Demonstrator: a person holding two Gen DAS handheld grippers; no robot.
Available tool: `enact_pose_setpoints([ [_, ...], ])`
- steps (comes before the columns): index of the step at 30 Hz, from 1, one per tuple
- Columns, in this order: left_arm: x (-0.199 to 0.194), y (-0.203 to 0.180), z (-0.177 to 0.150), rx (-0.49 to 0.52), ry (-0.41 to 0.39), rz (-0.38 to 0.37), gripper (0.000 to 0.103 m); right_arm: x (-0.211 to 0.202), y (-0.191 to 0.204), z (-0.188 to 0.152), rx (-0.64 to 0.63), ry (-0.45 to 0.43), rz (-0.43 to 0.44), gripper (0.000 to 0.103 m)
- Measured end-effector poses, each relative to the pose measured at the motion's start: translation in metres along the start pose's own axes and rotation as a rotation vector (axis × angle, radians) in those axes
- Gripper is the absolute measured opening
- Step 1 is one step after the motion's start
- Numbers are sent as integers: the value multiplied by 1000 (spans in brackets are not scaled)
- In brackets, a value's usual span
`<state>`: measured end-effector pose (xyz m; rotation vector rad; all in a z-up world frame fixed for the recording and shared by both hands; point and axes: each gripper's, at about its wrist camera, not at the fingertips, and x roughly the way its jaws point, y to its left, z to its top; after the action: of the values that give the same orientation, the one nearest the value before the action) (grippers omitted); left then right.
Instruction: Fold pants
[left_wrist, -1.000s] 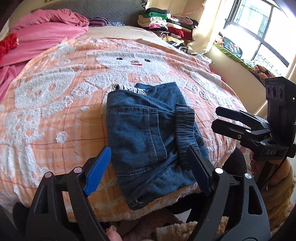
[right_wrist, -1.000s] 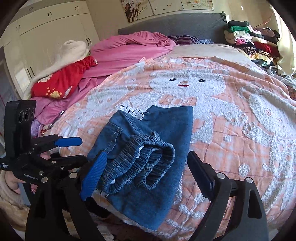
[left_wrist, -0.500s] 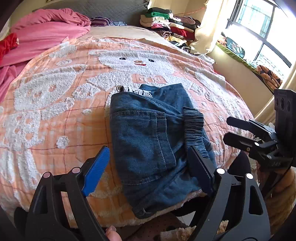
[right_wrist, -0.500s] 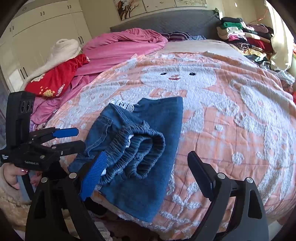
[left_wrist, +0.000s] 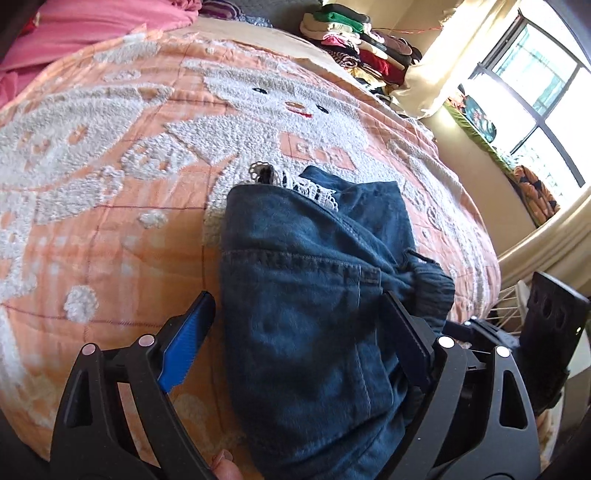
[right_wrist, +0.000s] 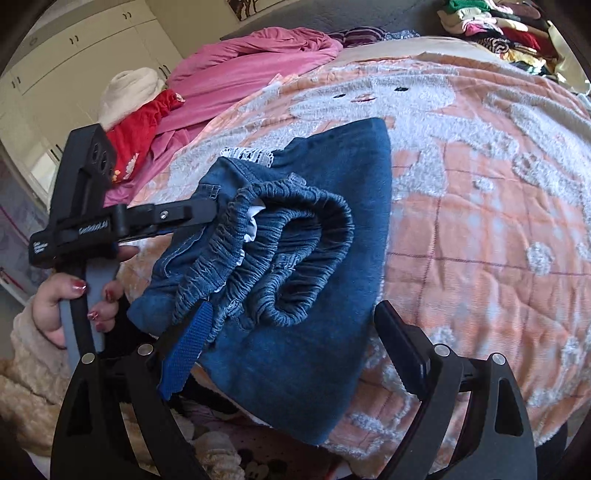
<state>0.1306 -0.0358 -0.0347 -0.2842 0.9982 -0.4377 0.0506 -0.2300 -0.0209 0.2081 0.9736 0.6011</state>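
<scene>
Folded blue denim pants (left_wrist: 303, 295) lie on the peach bedspread (left_wrist: 110, 184) near the bed's front edge, with white lace showing at their far end. My left gripper (left_wrist: 299, 332) hangs low over them with its jaws opening. The pants lie between its fingers, and the pads do not press on them. From the right wrist view, the left gripper (right_wrist: 199, 221) reaches in from the left, and its upper finger tip meets the pants (right_wrist: 325, 229) by the gathered elastic waistband (right_wrist: 295, 258). My right gripper (right_wrist: 295, 339) stands open astride the near end of the pants.
A pink blanket (right_wrist: 258, 62) and a red garment (right_wrist: 144, 125) are heaped at the bed's far left. Folded clothes (left_wrist: 362, 48) are stacked at the far right by a window (left_wrist: 535, 74). A hand (right_wrist: 62, 295) in a fuzzy sleeve grips the left tool.
Both grippers have come down and closer to the pants, which now fill more of each view. The left gripper has rolled, and its finger has reached the pants by the waistband.
</scene>
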Motion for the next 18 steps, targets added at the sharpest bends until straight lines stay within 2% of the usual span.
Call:
enact_pose_setpoints([
  [6, 18, 1, 7, -15, 27, -42, 76, 14, -1, 3, -21, -16, 41, 89],
  [8, 19, 1, 8, -23, 23, -47, 66, 18, -2, 4, -25, -34, 58, 89],
  [9, 18, 2, 8, -31, 19, -56, 64, 21, -2, 6, -29, -42, 66, 88],
  [10, 17, 1, 8, -36, 18, -62, 60, 23, -2, 8, -32, -51, 82, 79],
  [13, 12, -2, 8, -24, 23, -70, 54, 21, 0, 14, -39, -69, 125, 62],
  [18, -3, -14, 18, 16, -9, -61, 53, 5, 12, 28, -57, -116, 135, 59],
])
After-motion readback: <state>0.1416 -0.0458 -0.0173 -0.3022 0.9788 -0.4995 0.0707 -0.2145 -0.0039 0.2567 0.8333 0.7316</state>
